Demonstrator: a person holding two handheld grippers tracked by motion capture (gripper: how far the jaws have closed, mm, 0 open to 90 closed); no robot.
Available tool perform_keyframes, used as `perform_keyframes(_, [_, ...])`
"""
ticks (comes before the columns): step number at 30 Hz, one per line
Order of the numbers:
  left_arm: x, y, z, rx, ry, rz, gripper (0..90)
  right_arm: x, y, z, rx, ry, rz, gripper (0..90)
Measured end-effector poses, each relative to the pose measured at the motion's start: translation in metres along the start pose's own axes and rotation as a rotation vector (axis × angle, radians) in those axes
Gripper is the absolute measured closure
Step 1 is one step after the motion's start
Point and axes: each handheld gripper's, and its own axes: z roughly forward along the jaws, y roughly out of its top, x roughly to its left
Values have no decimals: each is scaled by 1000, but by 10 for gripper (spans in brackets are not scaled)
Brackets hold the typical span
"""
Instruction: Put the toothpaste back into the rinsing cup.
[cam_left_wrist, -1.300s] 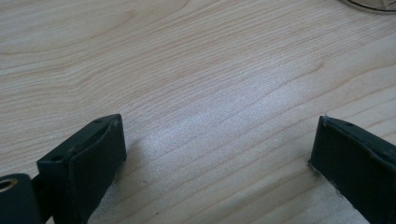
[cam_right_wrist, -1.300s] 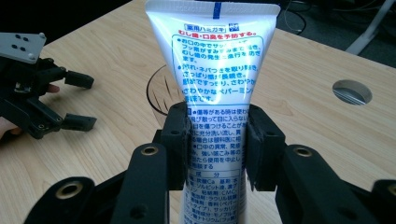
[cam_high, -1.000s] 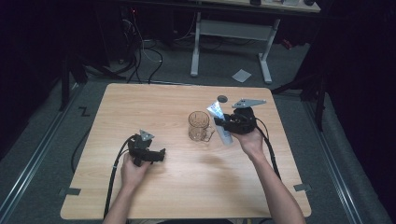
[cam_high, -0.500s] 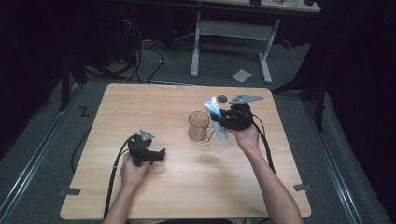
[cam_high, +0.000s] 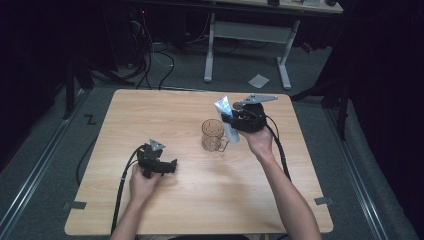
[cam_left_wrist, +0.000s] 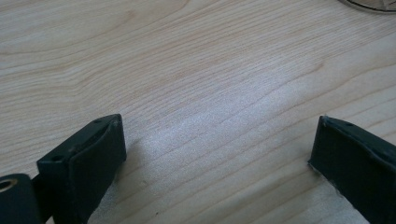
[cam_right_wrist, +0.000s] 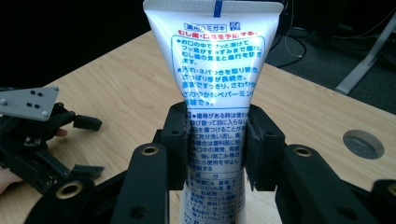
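One claw (cam_right_wrist: 217, 140) clamps tube (cam_right_wrist: 212, 70); other (cam_left_wrist: 215, 158) gapes.

Tube (cam_right_wrist: 215, 84): white, blue and red print, flat crimped end up, held upright above the table
Mug (cam_high: 213, 135): clear glass, handled, upright, just beside tube

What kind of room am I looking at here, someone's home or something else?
Probably a lab or workshop for recording, not a home. A person works at a bare wooden table on grey carpet, with a cabled right gripper holding a toothpaste tube beside a clear glass mug. Loose cables trail under a desk behind.
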Motion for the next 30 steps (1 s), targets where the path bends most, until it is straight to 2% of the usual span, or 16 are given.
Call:
perform_keyframes(14, [0,0,0,0,0,0,36,1,13,15,-24,-15,13,652])
perform_keyframes(30, [0,0,0,1,0,1,36,3,25,22,-41,-21,8,652])
